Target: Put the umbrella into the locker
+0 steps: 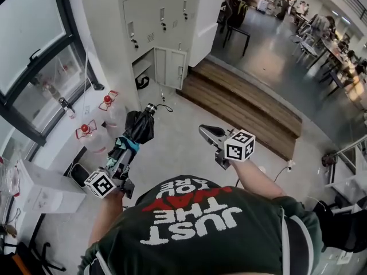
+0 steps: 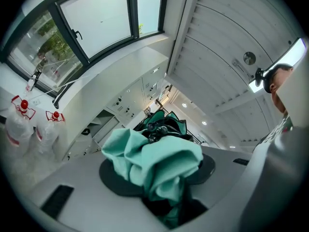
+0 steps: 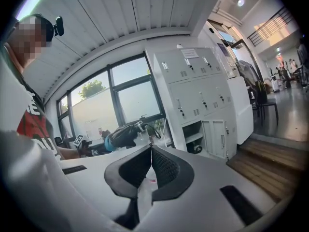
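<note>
While the left gripper [image 1: 121, 153] clamps the folded black-and-teal umbrella [image 1: 139, 128] out level, the right gripper [image 1: 206, 132] hangs just right of it, pinched together on nothing, the open locker [image 1: 144, 67] far ahead.

the person's shirt [image 1: 195, 222] reads "just the way you are".

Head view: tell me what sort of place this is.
Probably the locker corner of an open-plan office or lab. A bank of metal lockers stands by a big window, with one low locker door open. Rows of desks with people lie beyond a wooden step.
</note>
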{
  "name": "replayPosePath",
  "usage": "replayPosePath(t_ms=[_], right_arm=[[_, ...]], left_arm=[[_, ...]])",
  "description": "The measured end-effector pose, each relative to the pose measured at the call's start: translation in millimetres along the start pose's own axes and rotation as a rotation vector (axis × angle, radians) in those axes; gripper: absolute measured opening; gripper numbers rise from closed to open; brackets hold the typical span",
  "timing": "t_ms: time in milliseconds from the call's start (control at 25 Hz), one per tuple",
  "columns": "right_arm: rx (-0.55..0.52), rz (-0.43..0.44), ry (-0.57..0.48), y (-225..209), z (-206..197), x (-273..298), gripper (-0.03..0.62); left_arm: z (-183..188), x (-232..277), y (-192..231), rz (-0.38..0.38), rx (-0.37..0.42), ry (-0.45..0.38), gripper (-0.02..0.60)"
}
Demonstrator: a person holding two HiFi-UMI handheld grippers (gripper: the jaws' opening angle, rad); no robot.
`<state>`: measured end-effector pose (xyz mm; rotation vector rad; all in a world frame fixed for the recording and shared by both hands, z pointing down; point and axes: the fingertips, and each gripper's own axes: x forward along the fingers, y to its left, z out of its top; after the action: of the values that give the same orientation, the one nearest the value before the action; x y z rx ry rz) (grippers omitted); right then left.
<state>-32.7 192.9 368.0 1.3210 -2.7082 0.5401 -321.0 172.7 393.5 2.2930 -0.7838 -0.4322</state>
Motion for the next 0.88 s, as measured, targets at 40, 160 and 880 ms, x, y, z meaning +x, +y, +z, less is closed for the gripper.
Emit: replayPosePath(t_ms=[40,160,880], right_arm=[[0.002,-0.001,0.003,-4.4,1.4,3.5,0.034],[0.009,-0.001,0.003,-19.4,5.5,11.9,0.034],[0.016,0.288,0.071,-289.7,73.9,158.6,0.034]], left_arm=[[2.9,3.3,4.1,0.0,-0.004,-0.003,0.204],[9.3,15.2,12.9,0.004,-0.017,-0.016,0.204],[0.3,257.9,104.7,0.178,-0.053,-0.159,0.204]])
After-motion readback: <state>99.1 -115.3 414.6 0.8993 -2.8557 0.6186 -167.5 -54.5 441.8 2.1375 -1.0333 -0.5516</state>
